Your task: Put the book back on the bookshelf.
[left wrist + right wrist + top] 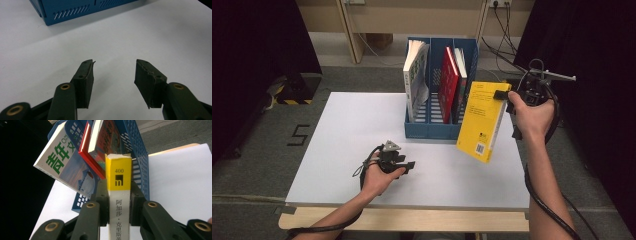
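High view first: the white table (362,125) spreads across the middle of the room, resting on a pale wooden base whose edge shows along the near side. On its far half, a little right of centre, stands a blue file rack (427,127) with three upright compartments. A white-covered book (414,80) leans in the left compartment, and a red book (448,82) stands in the middle one with another volume just beside it on the right.

To the right of the rack, the yellow book (479,120) hangs in the air above the table's right edge, tilted, with its lower corner pointing toward the near side and its barcode visible. The right gripper (503,93) clamps it at the upper corner, the person's right hand (532,115) wrapped around the tool behind it. From the right gripper view, the two black jaws press on either face of the book (118,195), whose yellow and white spine stands up between them, with the rack and its books just beyond.

Nearer and left of centre, the left gripper (411,165) rests low over the bare table top, pointing right. Its own view shows the jaws spread apart with nothing between the pads (86,82), only white surface, and a corner of the blue rack (75,10) at the far left.
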A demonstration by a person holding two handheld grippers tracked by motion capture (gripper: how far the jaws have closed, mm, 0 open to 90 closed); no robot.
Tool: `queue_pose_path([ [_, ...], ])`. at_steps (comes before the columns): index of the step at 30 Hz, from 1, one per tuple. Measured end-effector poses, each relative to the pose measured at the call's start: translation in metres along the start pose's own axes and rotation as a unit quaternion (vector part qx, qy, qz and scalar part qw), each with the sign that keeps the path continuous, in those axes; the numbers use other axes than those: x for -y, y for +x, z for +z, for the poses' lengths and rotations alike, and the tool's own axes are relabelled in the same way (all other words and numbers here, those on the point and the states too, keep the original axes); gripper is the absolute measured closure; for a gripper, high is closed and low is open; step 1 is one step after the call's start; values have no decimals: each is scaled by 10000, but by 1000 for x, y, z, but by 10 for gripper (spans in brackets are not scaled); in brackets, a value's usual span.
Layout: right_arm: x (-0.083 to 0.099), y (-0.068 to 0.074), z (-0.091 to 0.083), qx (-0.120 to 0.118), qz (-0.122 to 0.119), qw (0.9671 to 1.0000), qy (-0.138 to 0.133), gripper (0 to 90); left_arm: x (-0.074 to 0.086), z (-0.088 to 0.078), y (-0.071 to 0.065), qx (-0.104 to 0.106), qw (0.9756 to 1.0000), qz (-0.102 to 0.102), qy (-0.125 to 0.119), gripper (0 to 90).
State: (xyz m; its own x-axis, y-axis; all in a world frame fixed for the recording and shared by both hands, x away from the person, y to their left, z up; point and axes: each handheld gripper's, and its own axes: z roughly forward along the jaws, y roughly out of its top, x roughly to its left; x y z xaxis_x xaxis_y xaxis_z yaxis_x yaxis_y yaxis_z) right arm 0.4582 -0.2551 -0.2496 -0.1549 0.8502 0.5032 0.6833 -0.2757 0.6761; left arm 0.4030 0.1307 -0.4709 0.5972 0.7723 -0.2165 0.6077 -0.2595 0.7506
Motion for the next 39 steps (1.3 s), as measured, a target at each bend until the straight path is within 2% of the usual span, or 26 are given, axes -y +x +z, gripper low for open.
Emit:
queue_pose_path([
  [16, -8, 1, -1, 44, 43, 9999, -106, 760, 0, -1, 1, -16, 10000, -8, -35, 487],
  [39, -22, 9, -2, 145, -52, 9994, -309, 760, 1, -2, 1, -28, 10000, -21, -31, 487],
])
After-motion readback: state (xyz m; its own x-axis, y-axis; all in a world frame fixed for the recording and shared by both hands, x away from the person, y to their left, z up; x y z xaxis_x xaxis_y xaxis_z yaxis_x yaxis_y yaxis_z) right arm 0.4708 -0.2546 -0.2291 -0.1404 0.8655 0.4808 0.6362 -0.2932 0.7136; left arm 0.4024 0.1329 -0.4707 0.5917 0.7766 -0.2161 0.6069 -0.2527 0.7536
